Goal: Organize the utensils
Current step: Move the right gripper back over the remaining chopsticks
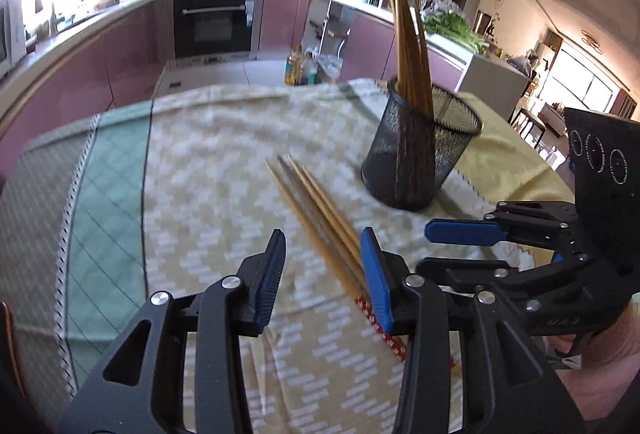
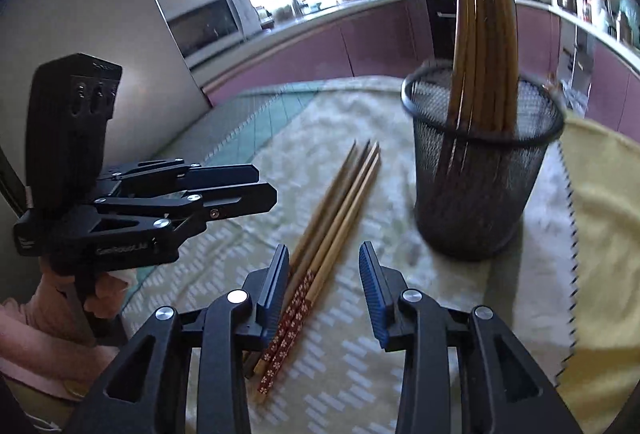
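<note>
Several loose chopsticks (image 2: 336,218) lie side by side on the patterned cloth (image 2: 360,374) in the centre of the frame, their red flowered ends nearest the camera. The black mesh cup (image 2: 480,189), upper right, holds more chopsticks upright. The right gripper (image 2: 324,274) stands partly open and empty over the red ends. The left gripper (image 1: 322,266) is likewise partly open, holding nothing.
</note>
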A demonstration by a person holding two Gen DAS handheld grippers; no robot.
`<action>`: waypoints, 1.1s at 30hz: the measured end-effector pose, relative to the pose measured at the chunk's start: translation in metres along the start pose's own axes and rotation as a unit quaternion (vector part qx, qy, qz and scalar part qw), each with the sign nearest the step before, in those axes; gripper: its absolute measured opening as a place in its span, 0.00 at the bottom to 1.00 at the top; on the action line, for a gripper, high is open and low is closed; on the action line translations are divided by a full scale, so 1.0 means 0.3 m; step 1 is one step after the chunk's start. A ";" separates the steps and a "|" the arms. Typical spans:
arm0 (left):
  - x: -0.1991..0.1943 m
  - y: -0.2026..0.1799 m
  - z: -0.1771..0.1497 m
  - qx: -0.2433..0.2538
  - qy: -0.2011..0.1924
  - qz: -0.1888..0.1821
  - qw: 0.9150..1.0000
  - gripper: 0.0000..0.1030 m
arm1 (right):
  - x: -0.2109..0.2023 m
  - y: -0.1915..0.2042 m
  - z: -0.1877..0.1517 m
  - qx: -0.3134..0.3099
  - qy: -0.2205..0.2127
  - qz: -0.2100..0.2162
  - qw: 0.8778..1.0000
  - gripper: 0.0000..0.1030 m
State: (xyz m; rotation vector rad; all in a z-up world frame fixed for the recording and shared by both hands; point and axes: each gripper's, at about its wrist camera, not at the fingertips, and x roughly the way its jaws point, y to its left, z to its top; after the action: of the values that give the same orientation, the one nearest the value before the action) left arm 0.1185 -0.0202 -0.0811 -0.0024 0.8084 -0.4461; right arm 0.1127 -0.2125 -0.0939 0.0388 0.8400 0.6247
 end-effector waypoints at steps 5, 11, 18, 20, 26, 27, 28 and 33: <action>0.047 0.008 -0.032 -0.014 0.018 -0.002 1.000 0.36 | 0.046 0.006 -0.027 0.011 0.015 -0.009 1.000 0.34; 0.081 -0.002 -0.040 -0.019 0.030 0.002 0.999 0.36 | 0.067 0.023 -0.036 0.005 0.022 -0.027 0.999 0.32; 0.108 -0.005 -0.037 -0.016 0.039 0.005 0.999 0.35 | 0.083 0.029 -0.045 0.000 0.029 -0.038 0.999 0.29; 0.119 -0.007 -0.037 -0.015 0.044 0.007 0.999 0.34 | 0.084 0.033 -0.046 -0.004 0.029 -0.042 0.999 0.28; 0.137 -0.011 -0.039 -0.012 0.049 0.009 0.999 0.33 | 0.085 0.028 -0.045 0.001 0.028 -0.043 0.999 0.28; 0.138 -0.012 -0.038 -0.011 0.050 0.010 0.999 0.33 | 0.083 0.027 -0.045 0.001 0.028 -0.044 0.999 0.28; 0.140 -0.013 -0.037 -0.010 0.050 0.010 0.999 0.33 | 0.082 0.028 -0.046 0.002 0.029 -0.044 0.999 0.27; 0.148 -0.018 -0.029 -0.006 0.055 0.013 0.998 0.33 | 0.072 0.022 -0.051 0.005 0.030 -0.049 0.998 0.25</action>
State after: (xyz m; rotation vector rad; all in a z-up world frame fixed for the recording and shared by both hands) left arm 0.1372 -0.0408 -0.1171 0.0226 0.9183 -0.4197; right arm 0.1093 -0.1987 -0.1173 -0.0116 0.8988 0.5313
